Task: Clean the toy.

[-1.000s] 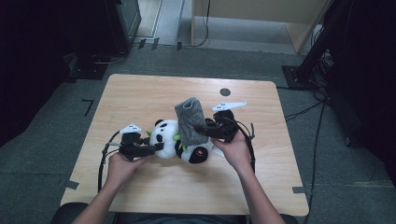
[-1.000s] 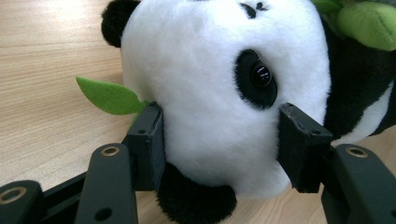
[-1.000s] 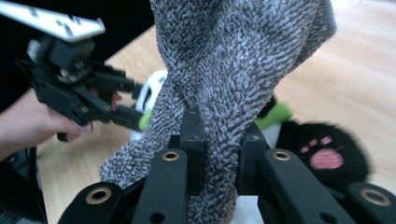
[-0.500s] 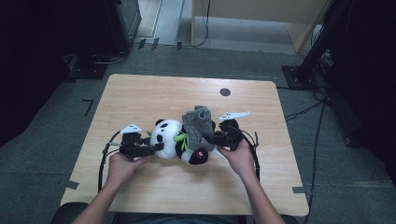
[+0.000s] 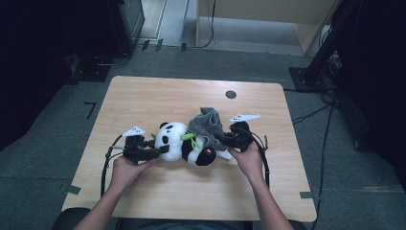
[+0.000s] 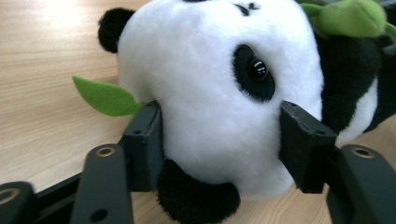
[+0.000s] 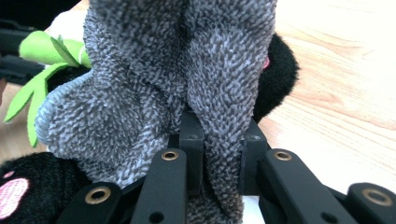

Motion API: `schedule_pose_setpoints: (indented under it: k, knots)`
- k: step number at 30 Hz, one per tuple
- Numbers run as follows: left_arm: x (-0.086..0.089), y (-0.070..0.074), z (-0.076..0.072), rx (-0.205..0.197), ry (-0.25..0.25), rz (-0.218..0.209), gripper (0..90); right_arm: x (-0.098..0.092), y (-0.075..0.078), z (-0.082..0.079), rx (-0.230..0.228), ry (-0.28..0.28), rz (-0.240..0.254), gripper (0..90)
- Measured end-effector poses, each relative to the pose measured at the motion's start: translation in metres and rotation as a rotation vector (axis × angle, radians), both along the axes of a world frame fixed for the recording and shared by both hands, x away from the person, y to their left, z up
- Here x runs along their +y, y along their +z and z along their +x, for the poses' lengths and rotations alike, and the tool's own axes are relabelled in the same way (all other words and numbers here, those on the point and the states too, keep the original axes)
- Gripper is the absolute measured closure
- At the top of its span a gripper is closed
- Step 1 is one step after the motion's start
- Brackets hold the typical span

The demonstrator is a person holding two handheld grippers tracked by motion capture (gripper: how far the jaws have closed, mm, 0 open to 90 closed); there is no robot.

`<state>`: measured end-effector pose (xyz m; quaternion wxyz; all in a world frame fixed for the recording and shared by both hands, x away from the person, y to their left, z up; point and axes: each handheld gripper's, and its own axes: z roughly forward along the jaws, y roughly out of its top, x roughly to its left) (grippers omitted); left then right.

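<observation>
A: The left gripper (image 5: 160, 151) is sitting at the plush panda (image 5: 184, 143), its fingers (image 6: 147, 140) bracketing the white head on both sides and having just been easing wider, so hardly squeezing.

B: And the right gripper (image 5: 224, 142) is clenching a fold of the grey fuzzy cloth (image 7: 187, 74), fingers (image 7: 191, 140) pinched tight on it.

A: The panda is lying on its side mid-bench (image 5: 143, 100), the cloth bunching over its dark body beside the green leaf (image 7: 37, 70).
</observation>
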<state>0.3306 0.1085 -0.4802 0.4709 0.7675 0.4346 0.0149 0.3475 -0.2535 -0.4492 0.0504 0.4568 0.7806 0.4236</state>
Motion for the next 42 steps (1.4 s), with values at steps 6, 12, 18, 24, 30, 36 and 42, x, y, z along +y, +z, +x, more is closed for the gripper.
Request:
schedule_pose_setpoints:
  k: [6,12,18,24,30,36,42]
  knots:
    - [-0.002,-0.001,0.001,-0.013,0.022,0.003,40.9,-0.003,-0.006,0.008,-0.002,-0.02,0.026,77.9]
    - [-0.002,0.0,0.001,-0.011,0.026,0.002,42.9,-0.01,-0.009,0.011,0.005,-0.023,0.033,77.6]
    - [-0.001,0.0,0.0,-0.005,0.02,0.006,42.5,-0.015,-0.01,0.007,0.003,-0.021,0.01,77.2]
    - [0.0,0.0,0.0,-0.003,0.018,0.012,42.5,-0.024,-0.02,0.005,0.049,-0.052,-0.064,78.5]
    - [0.0,0.0,0.0,-0.008,0.012,0.018,42.5,-0.033,-0.027,0.008,0.089,-0.094,-0.095,79.1]
    - [0.001,0.0,-0.001,-0.011,0.006,0.026,42.6,-0.05,-0.026,0.012,0.107,-0.168,-0.096,79.4]
    - [0.001,0.0,-0.001,-0.011,0.005,0.03,42.6,-0.062,-0.026,0.014,0.114,-0.233,-0.083,79.5]
